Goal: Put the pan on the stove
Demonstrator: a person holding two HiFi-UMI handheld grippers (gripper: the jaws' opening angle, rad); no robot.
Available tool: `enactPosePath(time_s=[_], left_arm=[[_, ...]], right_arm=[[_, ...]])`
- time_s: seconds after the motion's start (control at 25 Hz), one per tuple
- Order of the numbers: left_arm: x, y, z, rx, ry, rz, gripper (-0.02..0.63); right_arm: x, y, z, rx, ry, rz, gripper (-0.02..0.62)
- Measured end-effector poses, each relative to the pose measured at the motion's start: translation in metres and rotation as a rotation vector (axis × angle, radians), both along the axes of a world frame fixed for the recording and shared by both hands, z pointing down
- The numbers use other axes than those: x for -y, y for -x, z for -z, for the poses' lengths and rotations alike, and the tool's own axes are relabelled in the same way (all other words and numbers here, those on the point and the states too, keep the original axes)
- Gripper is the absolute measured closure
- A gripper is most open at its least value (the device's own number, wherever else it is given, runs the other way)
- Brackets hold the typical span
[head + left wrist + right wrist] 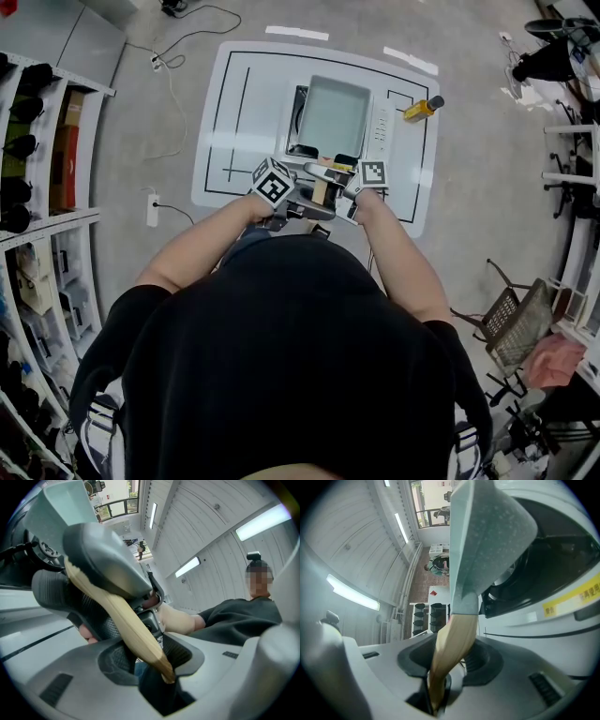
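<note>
Scanning from the left: shelving [37,187] with dark items ran along the room edge, then one power strip [153,209] lay on the floor with its cable trailing up. One white table [225,94] with black line markings sat mid-frame, carrying one stove [382,127].

One square grey pan [330,117] was over the stove's cooking top. Whether it rested on the top or hung just above it could not be told. Its wooden handle [322,192] pointed back toward the person.

Two grippers met on that handle. The left gripper [305,192] had the handle's end between its jaws, closed on it [150,663]. The right gripper [339,187] was clamped on the same handle [436,686], with the pan's wall [487,536] rising just ahead and the stove's white body [548,597] beside it.

One yellow bottle [420,110] lay near the stove's far right corner, apart from the pan. Farther right, off the table: one chair [511,319] and one pink cloth [553,361].
</note>
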State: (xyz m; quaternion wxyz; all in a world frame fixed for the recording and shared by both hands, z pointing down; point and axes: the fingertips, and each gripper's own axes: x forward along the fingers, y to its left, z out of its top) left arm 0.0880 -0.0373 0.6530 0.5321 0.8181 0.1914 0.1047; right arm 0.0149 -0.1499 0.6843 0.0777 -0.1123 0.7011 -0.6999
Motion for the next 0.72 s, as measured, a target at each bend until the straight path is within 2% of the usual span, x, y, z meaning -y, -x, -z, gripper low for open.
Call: enactPosePath(time_s=[0.44, 0.6, 0.72], left_arm=[[-0.003, 0.001, -0.011, 0.002, 0.005, 0.005, 0.445], [-0.003, 0.001, -0.015, 0.002, 0.005, 0.012, 0.445], [-0.002, 0.0, -0.018, 0.003, 0.006, 0.014, 0.445]], right_arm=[[-0.004, 0.003, -0.013, -0.053, -0.023, 0.04, 0.443], [-0.008, 0.006, -0.017, -0.062, 0.025, 0.044, 0.442], [-0.006, 0.004, -0.019, -0.069, -0.005, 0.055, 0.442]])
